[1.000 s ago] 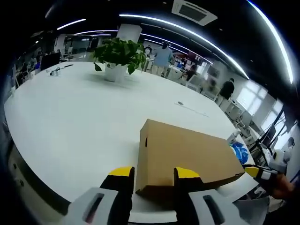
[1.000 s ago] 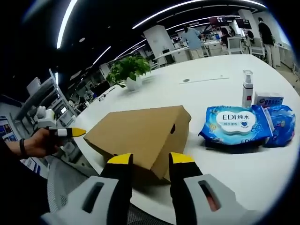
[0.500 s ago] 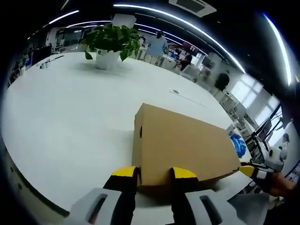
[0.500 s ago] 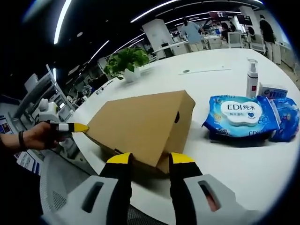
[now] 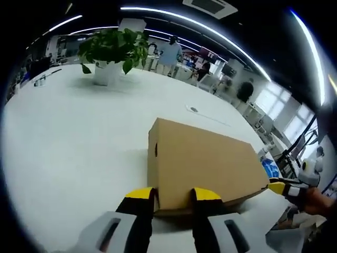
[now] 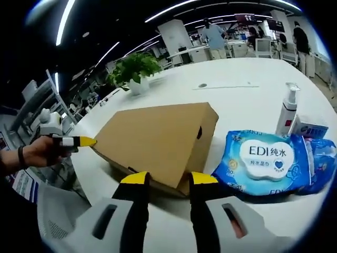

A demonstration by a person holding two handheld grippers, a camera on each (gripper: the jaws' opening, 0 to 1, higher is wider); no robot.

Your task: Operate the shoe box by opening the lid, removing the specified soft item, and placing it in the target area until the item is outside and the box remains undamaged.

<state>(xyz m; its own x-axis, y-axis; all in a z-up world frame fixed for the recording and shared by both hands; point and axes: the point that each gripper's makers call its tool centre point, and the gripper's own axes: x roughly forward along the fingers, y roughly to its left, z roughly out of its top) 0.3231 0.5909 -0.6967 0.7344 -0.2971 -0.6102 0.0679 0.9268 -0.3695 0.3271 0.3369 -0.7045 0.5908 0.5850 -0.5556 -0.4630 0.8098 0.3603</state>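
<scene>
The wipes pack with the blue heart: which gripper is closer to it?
Right. The right gripper sits at the box corner just beside the wipes pack. The left gripper is at the box's far corner, with the whole box between.

Shoe box (image 5: 202,163): plain brown cardboard, lid shut, lying flat on the white table. In the left gripper view it sits in the lower centre of the frame, running from centre toward the right edge; one short end faces left, with a small dark finger hole near its top. In the right gripper view the same box (image 6: 155,139) lies centre-left, its long top tilted toward the camera, the end with the hole facing right. No dents or tears visible. The soft item cannot be seen.
</scene>
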